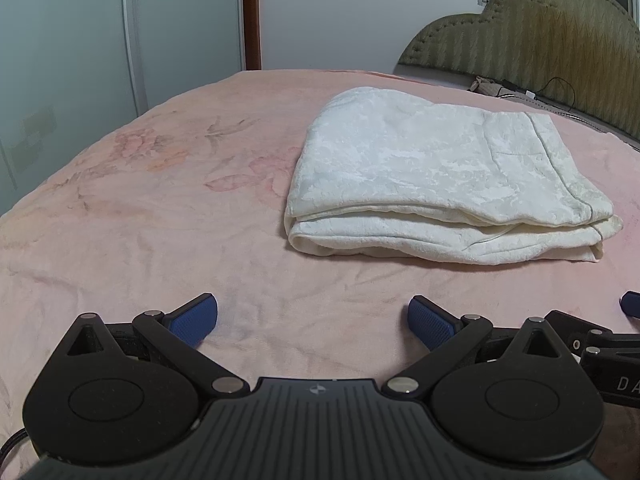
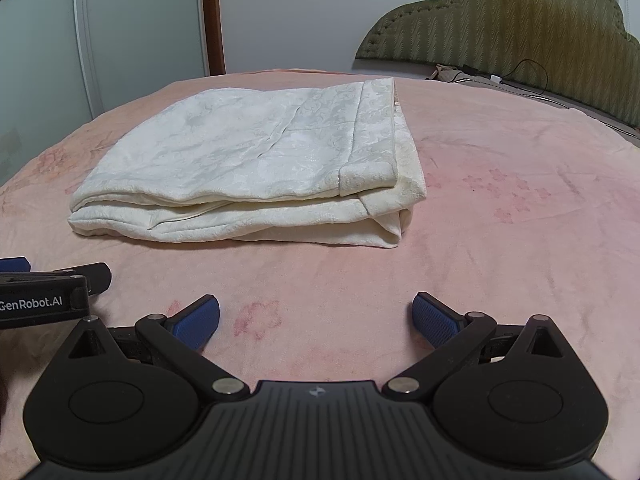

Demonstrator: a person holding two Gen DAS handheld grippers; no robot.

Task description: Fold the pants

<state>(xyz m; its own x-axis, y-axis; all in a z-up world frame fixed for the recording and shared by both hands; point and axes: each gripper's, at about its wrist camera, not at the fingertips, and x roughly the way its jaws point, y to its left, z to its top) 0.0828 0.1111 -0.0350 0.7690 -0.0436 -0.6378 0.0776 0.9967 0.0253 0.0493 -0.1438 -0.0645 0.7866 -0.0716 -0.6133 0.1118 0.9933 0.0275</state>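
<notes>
While both sets of jaws are spread wide with nothing between them, the pants (image 2: 248, 168) are seen folded into a thick cream-white rectangle with a faint embossed pattern, layered edges facing the cameras, lying flat on the pink bed (image 2: 500, 240). The left gripper (image 1: 313, 320) and right gripper (image 2: 316, 316) are held side by side, short of the pants.

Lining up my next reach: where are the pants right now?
The folded white pants lie on the pink bedspread, ahead-right of the open left gripper and ahead-left of the open right gripper, touching neither.
</notes>
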